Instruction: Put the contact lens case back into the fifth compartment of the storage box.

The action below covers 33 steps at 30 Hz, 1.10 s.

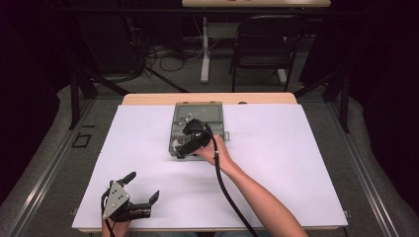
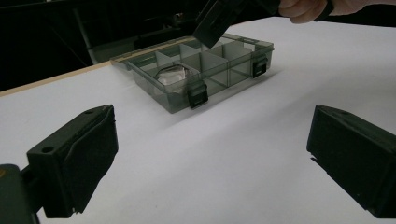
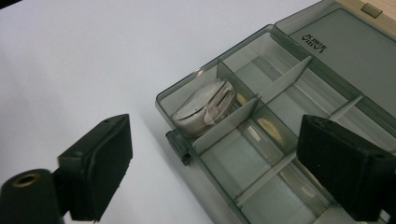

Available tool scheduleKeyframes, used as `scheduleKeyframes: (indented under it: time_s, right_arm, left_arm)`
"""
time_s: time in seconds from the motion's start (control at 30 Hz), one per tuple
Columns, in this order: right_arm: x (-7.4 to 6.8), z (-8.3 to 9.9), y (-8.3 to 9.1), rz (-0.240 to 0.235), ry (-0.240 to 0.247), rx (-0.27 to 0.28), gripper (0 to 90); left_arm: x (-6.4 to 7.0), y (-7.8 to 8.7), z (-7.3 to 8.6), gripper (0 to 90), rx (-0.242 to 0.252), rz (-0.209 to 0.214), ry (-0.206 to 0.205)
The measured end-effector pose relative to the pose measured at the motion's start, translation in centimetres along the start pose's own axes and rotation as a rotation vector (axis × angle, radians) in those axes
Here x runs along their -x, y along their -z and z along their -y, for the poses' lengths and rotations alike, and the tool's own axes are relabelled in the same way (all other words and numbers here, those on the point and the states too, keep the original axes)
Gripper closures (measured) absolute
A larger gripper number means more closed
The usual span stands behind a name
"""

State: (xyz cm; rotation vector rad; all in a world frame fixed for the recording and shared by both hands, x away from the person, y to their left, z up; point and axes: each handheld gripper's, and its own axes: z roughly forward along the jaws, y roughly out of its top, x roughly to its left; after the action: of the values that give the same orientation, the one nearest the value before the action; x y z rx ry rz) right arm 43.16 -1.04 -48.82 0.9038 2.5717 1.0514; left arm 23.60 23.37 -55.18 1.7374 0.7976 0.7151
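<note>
1. The left gripper (image 1: 141, 190) is held at the near left corner of the white table sheet (image 1: 276, 168), with the person's left hand (image 1: 114, 224) at the table's near edge. Its jaws are spread wide with nothing between them, and bare sheet is seen through the gap in the left gripper view.
2. A stretch of bare sheet lies between the left gripper and the box, which are well apart.
3. The right hand (image 1: 217, 155) is reached forward over the middle of the sheet, and the right gripper (image 1: 190, 133) is held above the near part of the box. Its jaws are parted and nothing is gripped; in the right gripper view the compartments are seen between and below them.
4. The grey see-through plastic box (image 1: 197, 121) is set at the centre of the sheet, toward the far edge, with its lid (image 3: 345, 42) opened flat behind it. The inside is split by dividers into several compartments.
5. A shiny metal piece (image 3: 205, 109) is seen lying in the near-left corner compartment, beside one of the two front latches (image 2: 197, 94).
6. Beyond the table, a folding chair (image 1: 264, 42) and loose cables (image 1: 168, 57) are seen on the floor.
</note>
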Motion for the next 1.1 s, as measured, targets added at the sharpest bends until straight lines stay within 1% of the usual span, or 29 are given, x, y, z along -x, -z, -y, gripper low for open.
scheduleKeyframes:
  time_s: [0.03, 0.1, 0.13, 0.3, 0.43, 0.5, 0.57, 0.77, 0.93, 1.1]
  right_arm:
    - [0.0, 0.3, 0.6, -0.007, 0.008, 0.005, 7.4]
    - [0.1, 0.7, 1.2, -0.019, 0.006, 0.015, 6.6]
    - [0.1, 0.7, 1.2, -0.019, 0.006, 0.015, 6.6]
    - [0.5, 1.8, 2.4, -0.043, 0.005, 0.022, 3.6]
    - [0.9, 2.7, 3.2, -0.067, -0.014, 0.027, 2.0]
    - [1.1, 3.4, 3.8, -0.074, -0.014, 0.034, 1.2]
    - [1.2, 3.7, 4.1, -0.079, -0.017, 0.034, 1.0]
    - [1.3, 5.4, 5.7, -0.080, -0.008, 0.056, 0.8]
    - [1.0, 6.9, 7.1, -0.063, 0.012, 0.070, 0.9]
    - [0.9, 8.5, 8.3, -0.056, 0.016, 0.082, 0.9]
  left_arm:
    - [0.0, 0.0, 0.0, 1.9, 0.000, 0.000, 0.001]
    - [0.0, 0.0, 0.0, 1.9, -0.002, -0.001, 0.000]
    - [0.0, 0.0, 0.0, 1.9, -0.002, -0.001, 0.000]
    - [0.1, 0.0, 0.0, 1.9, -0.006, -0.004, 0.000]
    - [0.1, 0.0, 0.0, 1.9, -0.008, -0.005, -0.001]
    - [0.1, 0.0, 0.1, 1.9, -0.008, -0.003, 0.001]
    - [0.1, -0.1, 0.1, 1.9, -0.011, -0.002, 0.000]
    - [0.1, -0.1, 0.1, 1.9, -0.010, -0.001, 0.001]
    - [0.1, -0.1, 0.1, 1.9, -0.010, 0.002, 0.002]
    - [0.1, -0.1, 0.1, 1.9, -0.008, 0.001, 0.002]
